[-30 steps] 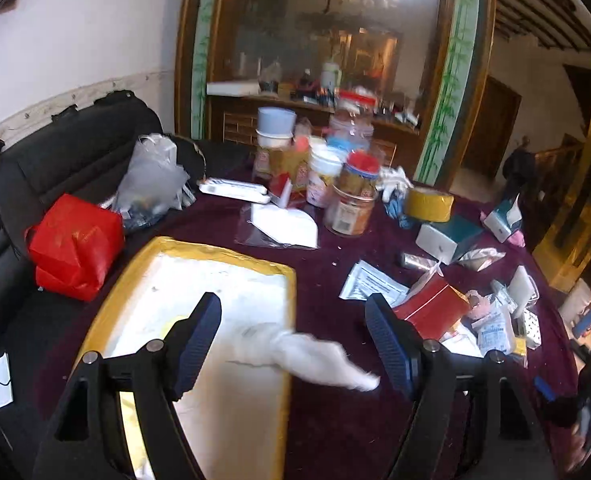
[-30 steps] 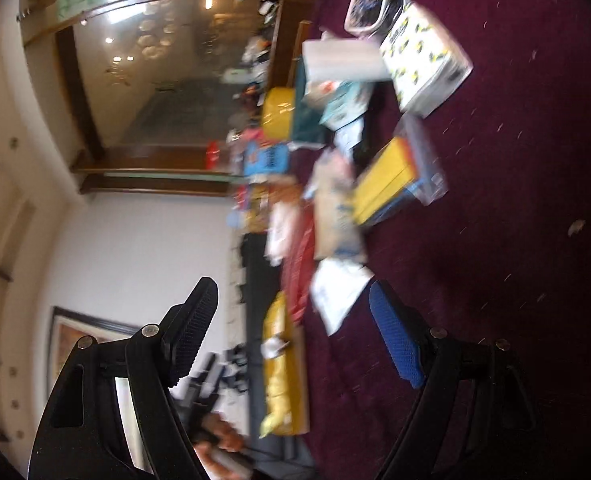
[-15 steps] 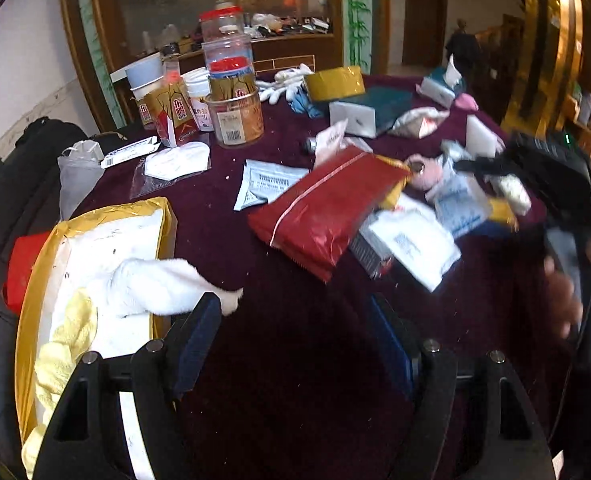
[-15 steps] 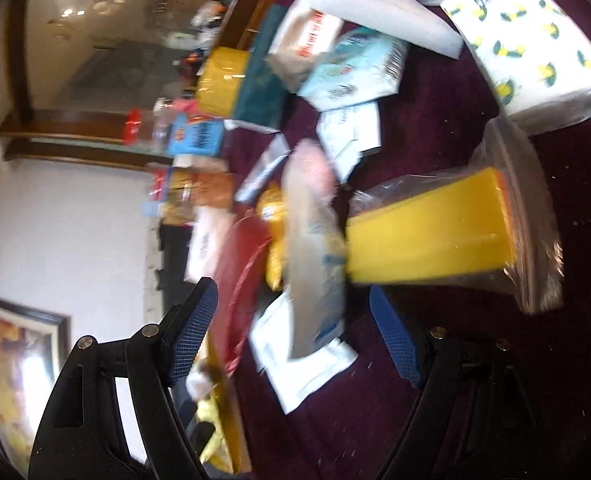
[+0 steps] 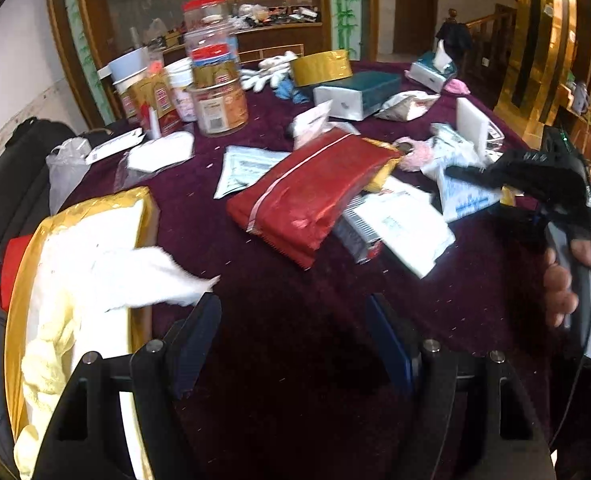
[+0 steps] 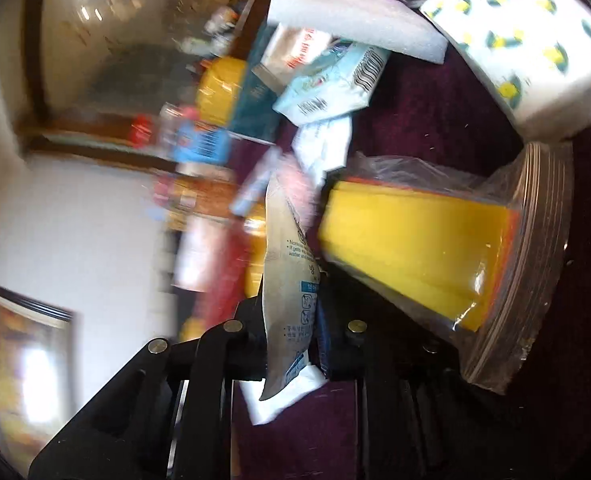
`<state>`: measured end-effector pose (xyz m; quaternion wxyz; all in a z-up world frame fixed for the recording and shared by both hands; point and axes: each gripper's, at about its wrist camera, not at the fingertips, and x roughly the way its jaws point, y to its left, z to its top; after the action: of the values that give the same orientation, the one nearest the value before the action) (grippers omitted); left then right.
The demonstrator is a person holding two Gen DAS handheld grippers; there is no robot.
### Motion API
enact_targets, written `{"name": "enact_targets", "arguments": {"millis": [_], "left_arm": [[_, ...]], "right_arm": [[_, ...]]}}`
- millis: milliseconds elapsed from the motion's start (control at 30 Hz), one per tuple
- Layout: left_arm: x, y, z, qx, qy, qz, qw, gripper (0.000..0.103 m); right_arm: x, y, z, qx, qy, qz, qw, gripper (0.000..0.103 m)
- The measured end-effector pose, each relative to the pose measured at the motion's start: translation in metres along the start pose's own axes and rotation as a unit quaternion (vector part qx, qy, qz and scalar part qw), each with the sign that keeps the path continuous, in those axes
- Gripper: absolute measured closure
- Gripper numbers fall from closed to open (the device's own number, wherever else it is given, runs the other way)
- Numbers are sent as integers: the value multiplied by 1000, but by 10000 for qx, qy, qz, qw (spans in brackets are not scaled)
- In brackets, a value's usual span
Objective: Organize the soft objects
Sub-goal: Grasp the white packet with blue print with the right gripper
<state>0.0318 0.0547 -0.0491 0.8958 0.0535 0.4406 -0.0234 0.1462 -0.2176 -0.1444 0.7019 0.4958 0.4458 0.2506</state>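
The white printed sachet (image 6: 291,280) sits edge-on between my right gripper's (image 6: 293,332) fingers, which have just been closing and now pinch it near its lower end, so most of the pack stands up past the fingertips. Just to the right of those fingers lies a yellow sponge in a clear zip bag (image 6: 435,252), and beyond it a lemon-print tissue pack (image 6: 535,52) and a white foam block (image 6: 355,20), all on the maroon tablecloth (image 6: 435,120). My left gripper (image 5: 293,336) is spread wide with nothing between its fingers, only bare cloth below. Left of its left finger (image 5: 197,340) a fluffy white cloth (image 5: 143,276) hangs over the rim of the gold-edged tray (image 5: 79,216). Ahead of the fingertips lies a red foil pouch (image 5: 311,192); far right, my right hand (image 5: 583,280) holds its handle.
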Motion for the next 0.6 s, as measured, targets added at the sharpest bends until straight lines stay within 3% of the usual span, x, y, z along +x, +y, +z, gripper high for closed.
{"name": "enact_targets", "arguments": {"millis": [133,200,267,367,433,467,600], "left_arm": [[3,-25,4,432,-148,-87,9989,28],[9,-39,5,663,-61,-280,9974,28],[20,-43,5,543,161,-447,9974,28],[39,-35,8,-192,616,-1053,9924,28],[51,-27,5,-895,882,-1631,9786,28],[56,-25,3,-1158,990,-1773,9723,28],[59,-17,10,-1870,763,-1918,9604,28]], "right_arm": [[-23,1,8,22,-305,697,9971,86],[-25,2,9,41,-318,783,9964,86],[-22,3,7,67,-226,762,9968,86],[-14,7,6,37,-126,720,9973,86],[-14,9,5,29,-99,792,9968,86],[-15,10,4,13,-115,799,9967,86],[-18,12,6,-27,-132,956,9953,86]]}}
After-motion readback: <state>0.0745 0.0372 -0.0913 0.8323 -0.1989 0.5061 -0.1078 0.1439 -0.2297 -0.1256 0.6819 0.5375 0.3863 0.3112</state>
